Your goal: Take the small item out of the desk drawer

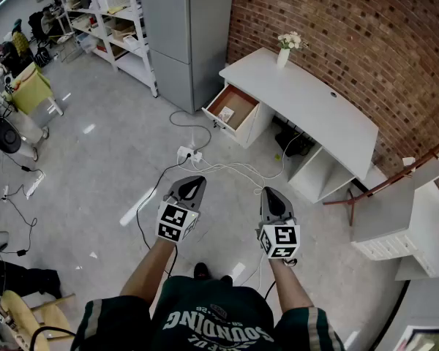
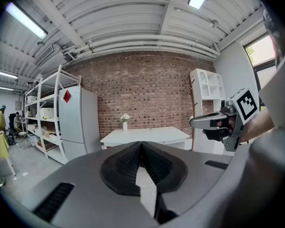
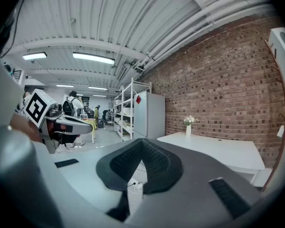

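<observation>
Low at seven o'clock, the left gripper [image 1: 192,186] hangs closed and empty, with nothing to carry yet. Toward twelve o'clock the desk drawer [image 1: 241,99] stands pulled open, exposing the small item [image 1: 226,114] inside. At five o'clock the right gripper [image 1: 271,196] is likewise closed and empty, well short of the drawer.

The only lettering I can read is on the person's dark green shirt [image 1: 205,320]: pale capitals, upside down from above, spelling "SOUNDING". The smaller print beside it is too blurred to read.

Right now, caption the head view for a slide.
Left gripper and right gripper, shut and empty, face the open drawer of the white desk.
</observation>
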A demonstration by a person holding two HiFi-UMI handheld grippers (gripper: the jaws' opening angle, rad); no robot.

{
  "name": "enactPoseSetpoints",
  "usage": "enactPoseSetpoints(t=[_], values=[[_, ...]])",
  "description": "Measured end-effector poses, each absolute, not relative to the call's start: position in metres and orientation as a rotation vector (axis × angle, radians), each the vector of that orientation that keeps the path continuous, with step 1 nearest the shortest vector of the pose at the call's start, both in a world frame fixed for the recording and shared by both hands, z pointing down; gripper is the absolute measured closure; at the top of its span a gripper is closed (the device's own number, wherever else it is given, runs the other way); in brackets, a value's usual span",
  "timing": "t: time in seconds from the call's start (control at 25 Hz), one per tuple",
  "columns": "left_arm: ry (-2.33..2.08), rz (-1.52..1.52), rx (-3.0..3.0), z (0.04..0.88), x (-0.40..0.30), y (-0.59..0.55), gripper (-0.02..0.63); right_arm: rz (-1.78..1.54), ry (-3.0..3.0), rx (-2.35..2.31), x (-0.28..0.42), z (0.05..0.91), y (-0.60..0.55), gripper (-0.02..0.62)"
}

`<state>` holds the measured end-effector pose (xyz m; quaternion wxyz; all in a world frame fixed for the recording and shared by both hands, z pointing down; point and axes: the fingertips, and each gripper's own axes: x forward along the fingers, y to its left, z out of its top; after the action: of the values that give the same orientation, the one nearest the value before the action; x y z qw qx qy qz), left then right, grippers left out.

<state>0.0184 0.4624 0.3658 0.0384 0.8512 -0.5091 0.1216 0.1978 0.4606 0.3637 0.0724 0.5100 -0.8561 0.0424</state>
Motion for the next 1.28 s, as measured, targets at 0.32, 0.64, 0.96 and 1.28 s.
enactPoseSetpoints(t=[0.32,0.64,0.96,1.28], values=[[-1.569,0.359,2.626,0.366,0.013,0.479,0.591,0.042,-2.636,1.551,0.196,0.356,0.478,0.571],[-1.567,0.340,2.614,0.368,0.002,0.483,0.591,-0.007,-2.585,1.587,0.194,0.356,0.481,0.571],[-1.530,0.340,2.634,0.377,-0.001,0.482,0.591,0.054,-2.569,1.599,0.183,0.366,0.481,0.571],[-1.473,0.343,2.657,0.389,-0.015,0.484,0.591,0.097,-2.533,1.633,0.168,0.380,0.488,0.571]])
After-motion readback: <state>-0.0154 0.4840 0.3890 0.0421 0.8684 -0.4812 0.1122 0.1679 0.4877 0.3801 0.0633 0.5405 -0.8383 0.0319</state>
